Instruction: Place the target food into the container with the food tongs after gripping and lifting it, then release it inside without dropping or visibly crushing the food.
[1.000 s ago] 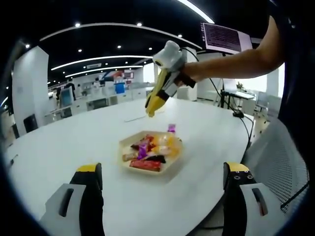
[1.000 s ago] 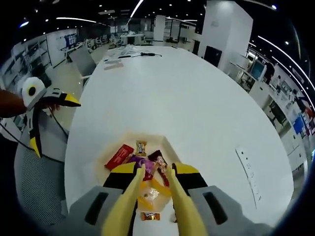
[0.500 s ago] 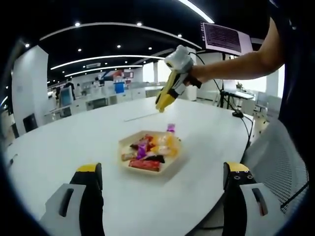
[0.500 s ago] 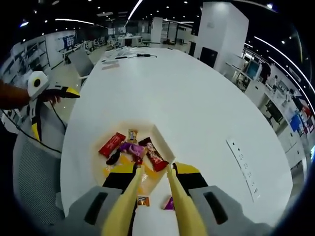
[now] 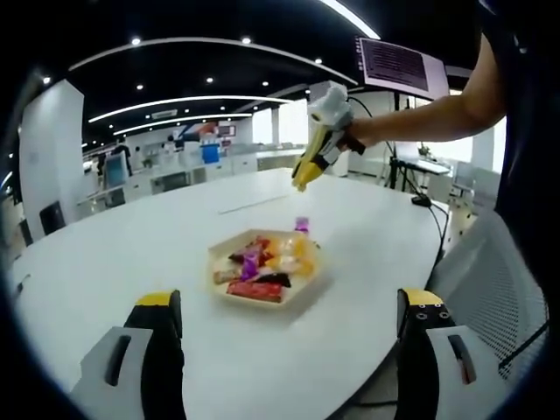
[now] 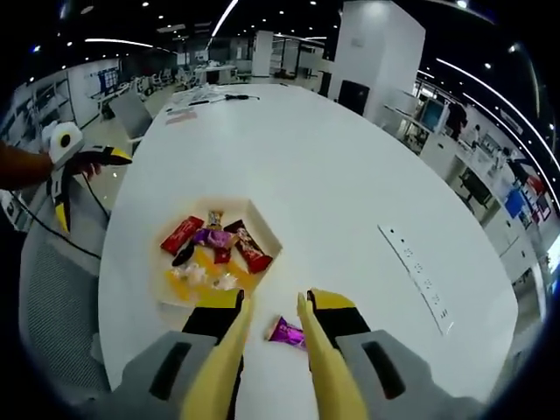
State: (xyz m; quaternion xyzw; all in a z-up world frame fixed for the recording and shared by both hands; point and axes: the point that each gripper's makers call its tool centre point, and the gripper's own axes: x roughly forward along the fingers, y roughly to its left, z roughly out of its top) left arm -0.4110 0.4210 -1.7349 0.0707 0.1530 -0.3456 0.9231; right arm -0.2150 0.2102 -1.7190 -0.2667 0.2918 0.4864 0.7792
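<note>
A shallow pale tray (image 5: 213,261) on the white round table holds several wrapped snacks (image 5: 262,262). In the right gripper view the tray (image 6: 267,226) lies ahead and to the left, with a yellow packet (image 6: 206,267) among the snacks. My right gripper (image 6: 273,303) carries yellow tongs. Their tips stand open with nothing between them, above a purple candy (image 6: 287,332) on the table beside the tray. From the left gripper view that right gripper (image 5: 313,162) hangs high beyond the tray, and the purple candy (image 5: 303,225) lies behind it. My left gripper (image 5: 290,302) is open near the table's edge.
A socket strip (image 6: 416,276) is set into the table to the right. A mesh chair (image 5: 490,280) stands at the table's right edge, with a cable (image 5: 433,214) running over the top. My left gripper (image 6: 66,162) is held off the table's left side.
The tongs held a yellow packet over the tray a second ago. It now lies in the tray, and the right gripper has risen and pulled back, tongs open. The left gripper stayed still.
</note>
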